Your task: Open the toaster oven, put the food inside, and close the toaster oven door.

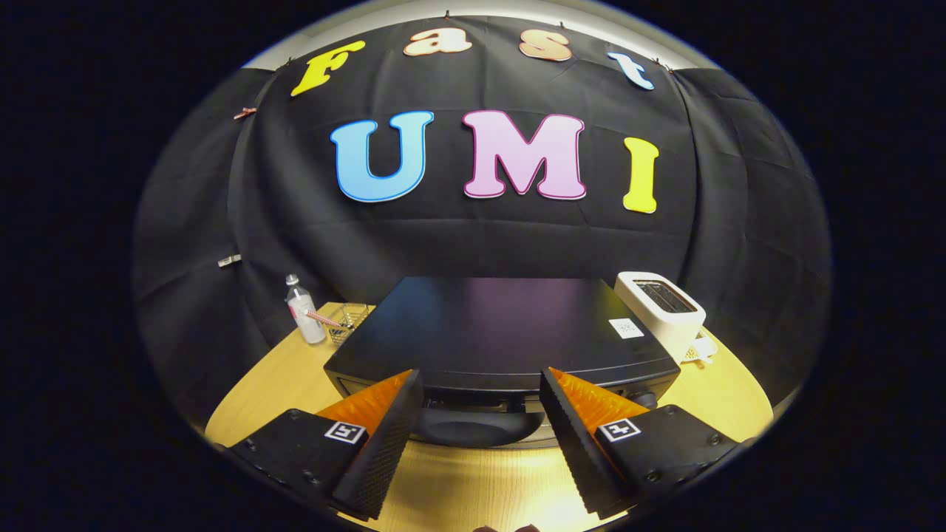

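A black toaster oven (495,325) stands on the wooden table (273,384), seen from above its front edge. Its door handle (477,427) is a dark curved bar just below the top front, lying between and slightly beyond my fingertips. My gripper (480,384) is open, one finger (384,436) on each side of the handle, nothing pressed between them. Whether the door is ajar is hard to tell from this angle. I see no food.
A white pop-up toaster (661,310) stands right of the oven at the back. Left of the oven are a clear bottle (303,310) and a small wire basket (347,321). Bare table lies beneath my fingers.
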